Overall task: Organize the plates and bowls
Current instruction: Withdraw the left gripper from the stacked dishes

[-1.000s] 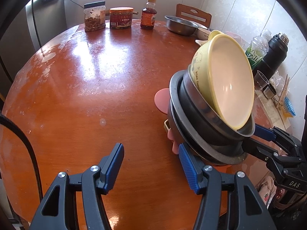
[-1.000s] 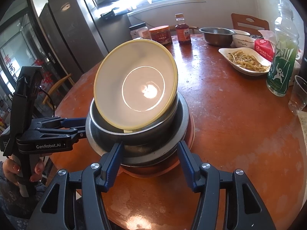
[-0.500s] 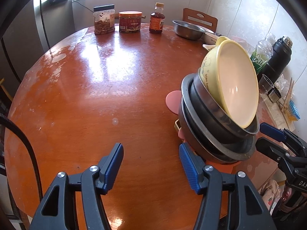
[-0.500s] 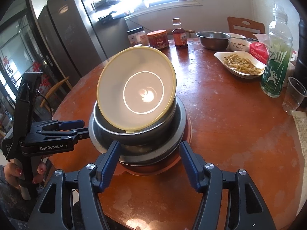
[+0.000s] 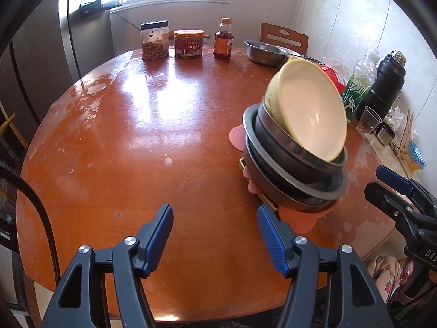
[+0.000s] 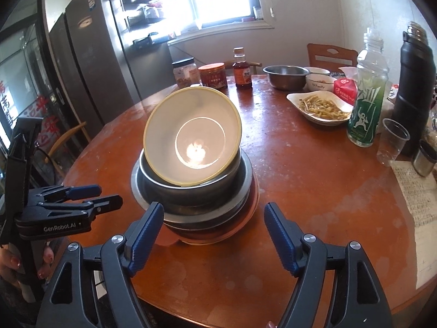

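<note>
Right gripper [image 6: 213, 235] wide open, empty, at 6 o'clock of bowl stack [image 6: 196, 202]. Left gripper [image 5: 215, 232] wide open, empty, stack at its 2 o'clock. Yellow bowl [image 6: 192, 139] sits tilted on top: level it gently, supporting the stack.

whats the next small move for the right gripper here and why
Probably ease the right gripper forward and close on the rim of the yellow bowl to level it. That bowl sits tilted on the stack of metal bowls, leaning toward the camera, and both the right gripper and the left gripper are open and empty.
</note>
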{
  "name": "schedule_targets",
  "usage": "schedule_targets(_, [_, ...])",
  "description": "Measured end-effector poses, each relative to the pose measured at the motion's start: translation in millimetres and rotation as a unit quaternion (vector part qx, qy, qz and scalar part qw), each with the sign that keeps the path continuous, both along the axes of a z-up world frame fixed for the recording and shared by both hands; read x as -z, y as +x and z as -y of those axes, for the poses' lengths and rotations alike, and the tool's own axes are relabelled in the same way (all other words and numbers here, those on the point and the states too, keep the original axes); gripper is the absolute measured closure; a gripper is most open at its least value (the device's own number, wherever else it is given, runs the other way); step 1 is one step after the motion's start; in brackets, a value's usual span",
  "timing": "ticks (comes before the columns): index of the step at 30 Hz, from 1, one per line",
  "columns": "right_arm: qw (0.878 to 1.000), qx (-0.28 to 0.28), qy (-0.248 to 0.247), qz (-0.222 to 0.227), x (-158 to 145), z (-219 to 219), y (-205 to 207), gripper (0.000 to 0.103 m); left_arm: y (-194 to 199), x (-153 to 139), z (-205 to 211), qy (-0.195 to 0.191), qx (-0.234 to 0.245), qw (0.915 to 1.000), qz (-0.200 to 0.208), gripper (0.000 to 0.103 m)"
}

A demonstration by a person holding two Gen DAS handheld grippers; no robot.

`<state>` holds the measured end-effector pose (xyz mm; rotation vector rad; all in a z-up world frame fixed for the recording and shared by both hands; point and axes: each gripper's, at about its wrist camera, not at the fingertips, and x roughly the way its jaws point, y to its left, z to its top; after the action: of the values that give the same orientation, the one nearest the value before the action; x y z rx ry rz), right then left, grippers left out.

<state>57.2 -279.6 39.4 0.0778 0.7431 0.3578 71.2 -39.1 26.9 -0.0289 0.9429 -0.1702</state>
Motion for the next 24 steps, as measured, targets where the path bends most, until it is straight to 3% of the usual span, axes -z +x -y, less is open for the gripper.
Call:
schedule_targets(4, [0.999, 0.015, -0.016, 0.024, 3, 1, -14, 0.024, -11, 1, 5, 0.000, 0.000, 1.0000, 0.009, 0.037])
schedule_targets(17, [0.999, 0.024, -0.040, 0.025, 31, -7, -47, 0.022, -40, 25, 20, -0.003, -0.015, 0.9999, 0.001, 0.030])
schedule_targets(24, [0.999, 0.030, -0.010, 0.011, 41, -4, -54, 0.022, -51, 32, 30, 0.011, -0.020, 0.9997, 0.006, 0.029])
